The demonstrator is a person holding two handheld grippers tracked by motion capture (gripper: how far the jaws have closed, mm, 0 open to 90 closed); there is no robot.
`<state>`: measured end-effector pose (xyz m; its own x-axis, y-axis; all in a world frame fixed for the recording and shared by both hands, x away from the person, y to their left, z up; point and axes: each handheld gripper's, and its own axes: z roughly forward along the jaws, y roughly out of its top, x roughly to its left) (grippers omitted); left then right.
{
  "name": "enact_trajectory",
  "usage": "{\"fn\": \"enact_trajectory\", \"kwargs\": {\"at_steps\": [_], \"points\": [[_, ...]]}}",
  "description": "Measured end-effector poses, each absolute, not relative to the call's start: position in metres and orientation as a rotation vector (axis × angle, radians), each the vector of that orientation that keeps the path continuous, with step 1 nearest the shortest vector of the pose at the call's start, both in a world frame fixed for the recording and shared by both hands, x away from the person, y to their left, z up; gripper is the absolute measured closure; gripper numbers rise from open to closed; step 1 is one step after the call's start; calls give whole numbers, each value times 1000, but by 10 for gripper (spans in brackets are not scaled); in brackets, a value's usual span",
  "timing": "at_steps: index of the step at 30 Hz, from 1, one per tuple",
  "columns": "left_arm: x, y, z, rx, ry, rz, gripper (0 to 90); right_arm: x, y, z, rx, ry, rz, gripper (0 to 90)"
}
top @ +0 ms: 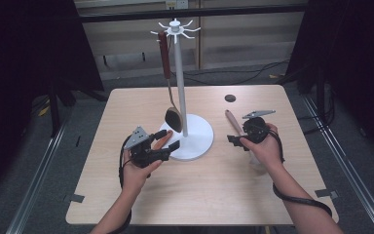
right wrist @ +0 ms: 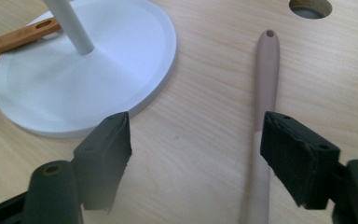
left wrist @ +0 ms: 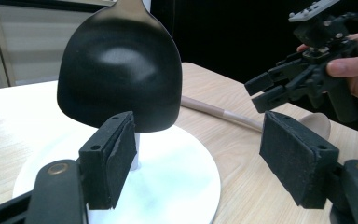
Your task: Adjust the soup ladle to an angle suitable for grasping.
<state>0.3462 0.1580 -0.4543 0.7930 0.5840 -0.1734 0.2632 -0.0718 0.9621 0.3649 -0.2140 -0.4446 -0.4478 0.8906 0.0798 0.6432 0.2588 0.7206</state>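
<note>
High view: light wooden table (top: pixel 214 195) with a white utensil stand with round base and thin pole (top: pixel 182 73). A black-headed spatula with dark red handle (top: pixel 168 73) hangs from a hook at the stand's top, its head low over the base. The left gripper (top: pixel 168 140) sits at the base's left edge, jaws apart, nothing clamped; an orange-brown wooden handle (top: pixel 162 141) lies between or just under them. The right gripper (top: pixel 233 140) is right of the base, over a pinkish-beige utensil with long handle (top: pixel 233 122) that lies flat on the table, well apart from the stand.

Left gripper view: jaws spread wide, empty. The hanging spatula head (left wrist: pixel 119 74) is just beyond the left pad, over the white base (left wrist: pixel 182 177). The right gripper (left wrist: pixel 265 91) is farther off, above the pinkish utensil (left wrist: pixel 223 114).

Right gripper view: jaws apart, nothing pressed. The pinkish handle (right wrist: pixel 265 79) runs up the table beside the right pad, partly under it; can't tell if touching. The white base (right wrist: pixel 98 79) is at upper left, with the wooden handle (right wrist: pixel 14 39) resting on its far edge.
</note>
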Motion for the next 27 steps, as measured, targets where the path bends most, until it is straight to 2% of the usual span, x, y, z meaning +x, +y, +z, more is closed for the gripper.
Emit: {"fn": "enact_trajectory", "kwargs": {"at_steps": [10,19,27], "points": [[346,161,-454,1645,701,299,255,385,-219,-454,1469,2155,972,357],[346,160,-454,1649,684,308,253,400,-224,-466,1531,2142,921,486],[345,160,-454,1644,687,295,253,410,-224,-473,1568,2130,868,518]]}}
